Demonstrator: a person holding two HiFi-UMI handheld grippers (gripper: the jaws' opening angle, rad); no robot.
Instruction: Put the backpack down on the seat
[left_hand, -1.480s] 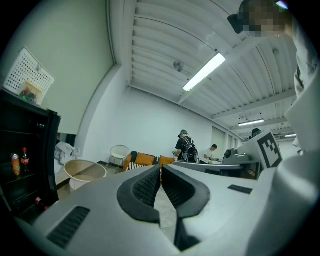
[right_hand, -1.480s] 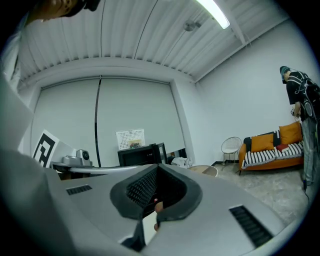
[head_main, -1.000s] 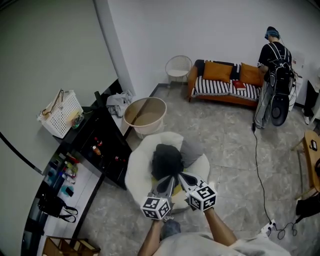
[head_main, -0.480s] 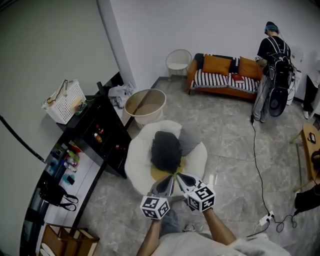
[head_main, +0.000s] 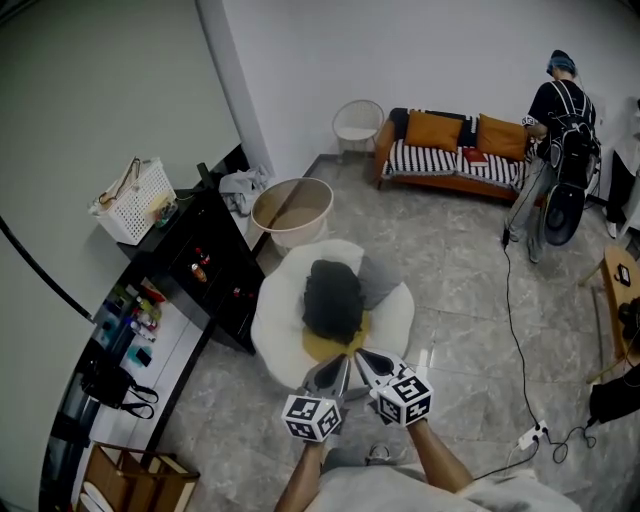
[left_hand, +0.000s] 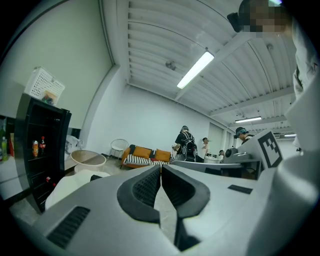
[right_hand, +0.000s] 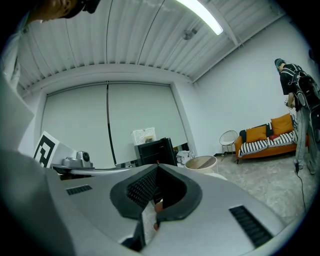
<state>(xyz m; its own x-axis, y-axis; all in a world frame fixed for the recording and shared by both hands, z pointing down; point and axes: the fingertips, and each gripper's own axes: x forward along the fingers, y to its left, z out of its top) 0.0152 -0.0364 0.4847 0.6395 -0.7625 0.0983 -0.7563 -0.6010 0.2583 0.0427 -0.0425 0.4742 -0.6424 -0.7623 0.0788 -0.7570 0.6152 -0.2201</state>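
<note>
A black backpack (head_main: 332, 296) lies on the round white seat (head_main: 272, 330), on top of a yellow pad (head_main: 330, 347) and next to a grey cushion (head_main: 378, 285). My left gripper (head_main: 338, 361) and right gripper (head_main: 363, 356) hover side by side just in front of the seat's near rim, apart from the backpack. Both are shut with nothing between the jaws. In the left gripper view the gripper (left_hand: 161, 168) has its pads pressed together, and the white seat (left_hand: 75, 182) shows low at the left. The right gripper view shows that gripper (right_hand: 156, 168) shut the same way.
A black cabinet (head_main: 215, 280) with a white basket (head_main: 133, 205) on top stands left of the seat. A beige tub (head_main: 291, 212) sits behind it. Farther back are a white chair (head_main: 357, 122), an orange sofa (head_main: 455, 150) and a person (head_main: 562, 120). A cable (head_main: 515, 330) runs across the floor at right.
Both grippers stay shut and keep their place in front of the seat. The backpack rests unmoved. The view has drawn back a little, and the person by the sofa has stepped right.
</note>
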